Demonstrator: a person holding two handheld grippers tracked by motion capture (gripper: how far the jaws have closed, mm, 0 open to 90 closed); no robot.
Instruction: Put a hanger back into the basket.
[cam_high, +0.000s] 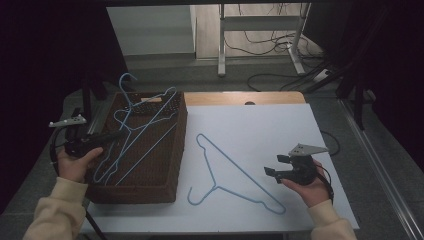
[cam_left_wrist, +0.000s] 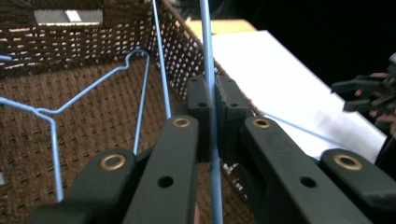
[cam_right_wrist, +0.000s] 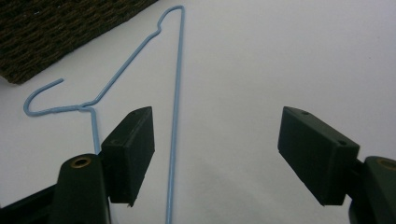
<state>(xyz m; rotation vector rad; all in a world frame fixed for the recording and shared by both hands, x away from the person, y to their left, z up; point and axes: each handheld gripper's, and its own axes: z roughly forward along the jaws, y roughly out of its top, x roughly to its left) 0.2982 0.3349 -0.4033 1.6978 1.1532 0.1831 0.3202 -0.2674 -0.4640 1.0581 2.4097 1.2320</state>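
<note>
Basket (cam_high: 165, 187) at table's (cam_high: 280, 125) left, hangers (cam_high: 135, 135) inside, another hanger (cam_high: 235, 170) right of it

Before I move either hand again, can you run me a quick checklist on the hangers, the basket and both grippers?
1. Left gripper clamped on a blue hanger wire: ok, jaws shut on it.
2. Held hanger over the wicker basket: ok, it lies across the basket's inside.
3. Other hanger in the basket clear of the held one: cannot tell, wires overlap in the high view.
4. Right gripper ready: ok, jaws open, nothing between the pads.
5. Hanger on the white sheet reachable: ok, lying flat just left of the right gripper.
6. White sheet free around that hanger: ok.
</note>
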